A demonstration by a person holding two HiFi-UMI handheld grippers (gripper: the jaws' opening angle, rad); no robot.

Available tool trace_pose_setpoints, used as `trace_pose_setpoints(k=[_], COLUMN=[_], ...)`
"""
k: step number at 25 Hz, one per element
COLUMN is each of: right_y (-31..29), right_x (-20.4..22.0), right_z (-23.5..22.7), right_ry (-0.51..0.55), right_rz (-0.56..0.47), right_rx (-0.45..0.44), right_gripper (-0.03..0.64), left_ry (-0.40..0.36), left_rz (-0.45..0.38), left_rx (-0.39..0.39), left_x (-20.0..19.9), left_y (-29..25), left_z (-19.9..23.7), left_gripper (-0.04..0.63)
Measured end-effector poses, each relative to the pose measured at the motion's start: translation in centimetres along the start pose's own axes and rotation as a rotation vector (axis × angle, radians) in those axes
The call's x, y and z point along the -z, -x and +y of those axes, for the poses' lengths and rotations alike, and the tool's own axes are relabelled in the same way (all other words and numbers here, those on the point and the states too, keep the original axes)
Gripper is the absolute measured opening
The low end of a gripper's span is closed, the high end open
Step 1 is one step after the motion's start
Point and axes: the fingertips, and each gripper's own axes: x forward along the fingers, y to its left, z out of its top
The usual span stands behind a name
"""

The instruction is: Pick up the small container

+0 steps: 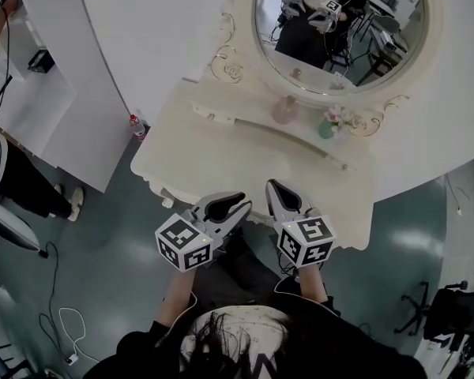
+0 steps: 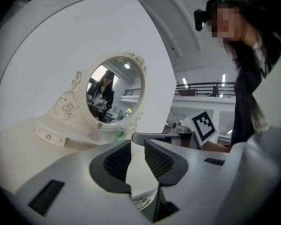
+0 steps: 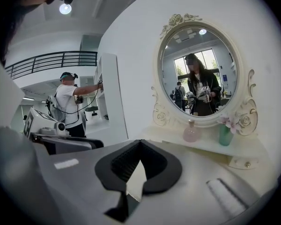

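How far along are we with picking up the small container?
Done: nothing yet. The pink bottle and the green vase stand untouched below the mirror.
In hand: nothing. The left gripper and right gripper are shut and empty, over the dressing table's front edge.
Left: reach in, open, grasp, lift.

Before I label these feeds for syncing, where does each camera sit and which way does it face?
Head view: on the person's head, looking steeply down at the dressing table; forearms, left gripper, right gripper show.
Left gripper view: on that gripper, facing the mirror past shut jaws; person's torso at right.
Right gripper view: on its gripper, facing the mirror past shut jaws.
All share the pink bottle.
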Motion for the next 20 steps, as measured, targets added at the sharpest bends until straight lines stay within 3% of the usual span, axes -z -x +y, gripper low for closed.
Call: trace_pose_setpoints(k=[10,20], right_y=[-2.5,-7.6], right_x=[-0.7,-2.6], right_z=[-3.3,-10.7], right_ry=[-0.023,-0.026], right_rz=[-0.022,-0.033], right_rx=[0.021,0.064], right_gripper=[0.009,0.009], left_ry=[-0.015,-0.018], left_rz=[0.034,0.072], left_rx=[0.009,0.005], left_x=[-0.5,-2.3], left_y=[-2.2,-8.1], left_z=[1.8,7.2], left_gripper=[0.089,0.089])
